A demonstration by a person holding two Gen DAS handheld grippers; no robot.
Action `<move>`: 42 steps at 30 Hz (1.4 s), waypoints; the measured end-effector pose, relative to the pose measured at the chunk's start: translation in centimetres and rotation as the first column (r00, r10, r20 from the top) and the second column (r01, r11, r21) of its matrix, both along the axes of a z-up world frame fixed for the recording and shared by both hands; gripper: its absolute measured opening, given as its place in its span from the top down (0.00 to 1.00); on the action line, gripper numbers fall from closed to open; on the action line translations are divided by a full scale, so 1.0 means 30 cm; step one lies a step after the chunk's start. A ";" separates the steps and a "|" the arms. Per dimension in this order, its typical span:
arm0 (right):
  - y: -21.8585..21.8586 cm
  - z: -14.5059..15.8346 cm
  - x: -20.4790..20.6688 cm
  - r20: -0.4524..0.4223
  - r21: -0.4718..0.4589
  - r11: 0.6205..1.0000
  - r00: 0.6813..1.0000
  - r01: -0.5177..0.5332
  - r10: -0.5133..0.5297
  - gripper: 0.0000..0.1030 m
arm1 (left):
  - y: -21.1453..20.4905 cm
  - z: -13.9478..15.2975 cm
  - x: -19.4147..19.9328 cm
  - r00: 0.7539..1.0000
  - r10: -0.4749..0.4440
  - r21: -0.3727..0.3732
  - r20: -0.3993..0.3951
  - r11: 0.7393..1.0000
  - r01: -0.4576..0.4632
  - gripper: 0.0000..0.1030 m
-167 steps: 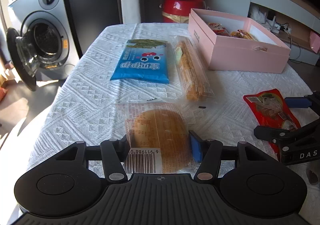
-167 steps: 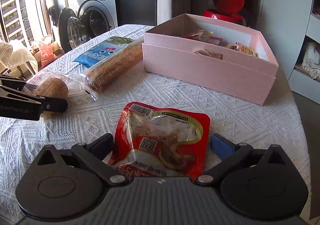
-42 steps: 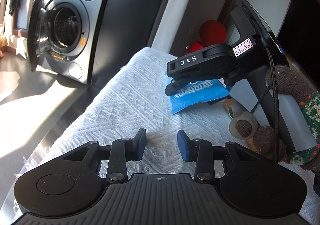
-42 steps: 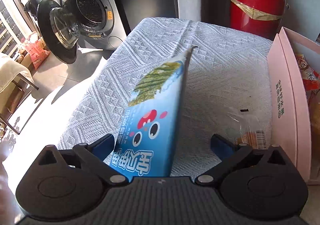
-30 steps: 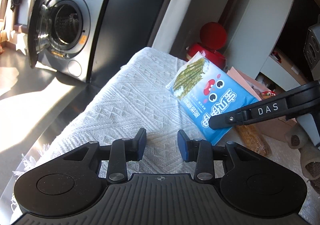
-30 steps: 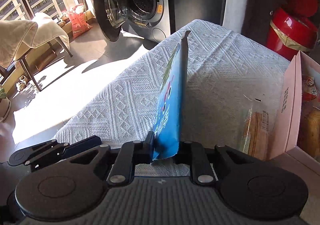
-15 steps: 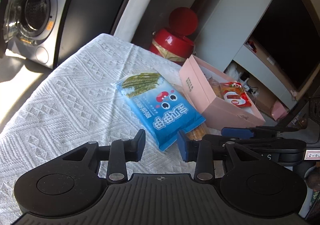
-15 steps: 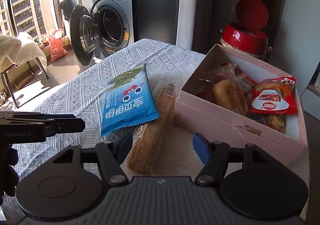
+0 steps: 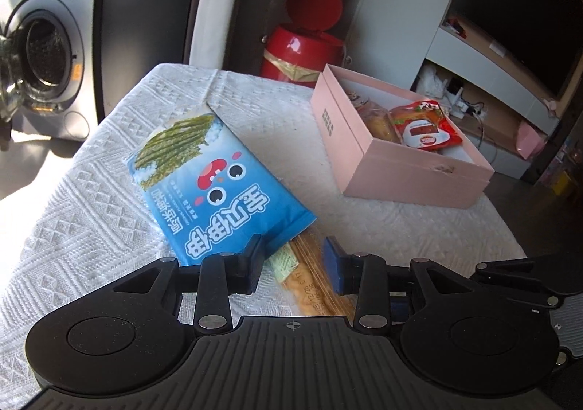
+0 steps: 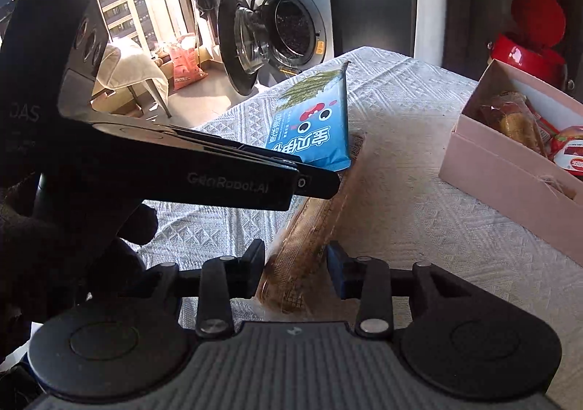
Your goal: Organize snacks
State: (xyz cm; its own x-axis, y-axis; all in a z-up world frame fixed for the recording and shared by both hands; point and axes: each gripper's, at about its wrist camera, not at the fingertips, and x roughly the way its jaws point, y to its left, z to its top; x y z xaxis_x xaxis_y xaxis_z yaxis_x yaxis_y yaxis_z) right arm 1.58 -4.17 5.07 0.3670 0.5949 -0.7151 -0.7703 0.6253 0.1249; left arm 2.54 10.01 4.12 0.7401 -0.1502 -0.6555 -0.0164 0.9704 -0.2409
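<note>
White knitted cloth covers the table (image 9: 91, 213), and the snacks still out lie on it near the middle. The blue snack bag (image 9: 218, 184) lies flat with its near corner resting over the far end of a long clear pack of biscuits (image 10: 313, 227). That pack runs toward the near edge.

To the right and farther off stands the pink box (image 9: 400, 169), open at the top, well apart from the blue bag. A red packet (image 9: 426, 125) and a wrapped bun (image 9: 379, 122) already lie inside it.

The left tongs (image 9: 293, 264) are partly spread and pinch nothing. Seen from their own camera they hang over the blue bag's near corner and the pack (whether they touch either I cannot tell). In the right wrist view their tip (image 10: 317, 186) sits just above the pack at the bag's near edge, with a dark-gloved hand (image 10: 73, 246) on the handle.

The right tongs (image 10: 295, 264) have just been closing, with the near end of the long pack between them; the pads look pressed against its two sides.

Beyond the table a red bin (image 9: 302, 49) stands with its lid up, and a washing machine (image 10: 288, 31) stands at the far left, door open.
</note>
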 end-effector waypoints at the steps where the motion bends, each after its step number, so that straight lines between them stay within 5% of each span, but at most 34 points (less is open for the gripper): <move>1: -0.014 0.004 -0.005 0.007 -0.002 1.000 1.000 0.002 -0.002 0.47 | -0.011 -0.001 0.012 1.000 0.002 0.011 -0.003 1.000 -0.002 0.58; 4: -0.053 0.006 -0.023 0.059 -0.027 1.000 0.998 0.013 -0.011 0.30 | -0.049 0.005 0.029 1.000 -0.004 0.055 -0.003 0.998 0.005 0.54; 11: -0.117 -0.019 -0.081 0.141 -0.126 0.991 0.990 0.041 -0.023 0.29 | -0.153 -0.004 0.018 0.997 -0.077 0.248 0.001 0.966 0.074 0.52; 18: -0.208 0.001 -0.038 0.164 -0.143 0.979 0.979 0.144 -0.120 0.27 | -0.108 -0.028 -0.037 0.990 -0.130 0.109 -0.055 0.985 0.136 0.57; 25: -0.241 0.113 0.046 0.193 -0.030 0.972 0.955 0.234 -0.224 0.16 | -0.068 -0.040 -0.194 0.980 -0.182 0.036 -0.074 0.982 0.185 0.64; 30: -0.046 0.153 0.159 0.064 0.029 0.995 0.993 0.094 -0.096 0.10 | -0.007 -0.040 -0.275 0.982 -0.166 -0.013 -0.091 0.986 0.166 0.64; 35: 0.276 0.104 0.303 -0.108 -0.026 1.000 0.994 -0.003 0.000 0.11 | 0.041 -0.055 -0.306 0.987 -0.139 -0.075 -0.080 0.988 0.134 0.65; 42: 0.528 -0.061 0.377 -0.087 -0.249 0.969 0.996 -0.004 -0.018 0.12 | 0.046 -0.060 -0.290 0.990 -0.128 -0.086 -0.065 0.989 0.122 0.64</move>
